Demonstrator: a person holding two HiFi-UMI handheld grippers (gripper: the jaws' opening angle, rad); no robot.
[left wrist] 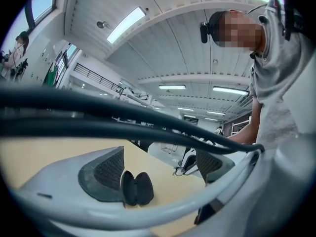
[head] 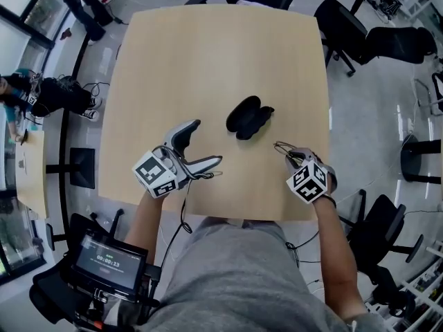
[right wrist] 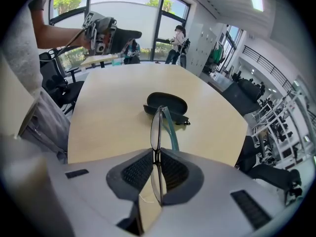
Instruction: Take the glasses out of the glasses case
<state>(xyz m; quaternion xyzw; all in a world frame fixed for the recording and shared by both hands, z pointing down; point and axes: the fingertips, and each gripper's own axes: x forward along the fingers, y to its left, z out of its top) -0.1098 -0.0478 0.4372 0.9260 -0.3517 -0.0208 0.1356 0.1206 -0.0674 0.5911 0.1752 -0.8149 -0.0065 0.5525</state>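
Black case [right wrist: 167, 102] lies open beyond right hand-held gripper [right wrist: 156, 168] pinching glasses [right wrist: 155, 132].

The head camera looks steeply down from above the near edge of the pale wooden square table [head: 208, 61] and takes in its whole top. The left gripper [head: 208, 142] camera sits low and close to the table, facing level across it toward the person's grey-shirted torso [left wrist: 281, 83]. The right gripper [head: 296, 159] camera looks down along its grey fingers [right wrist: 138, 174] toward the far tall windows [right wrist: 123, 19]. All three views share the open black oval glasses case [head: 249, 117].
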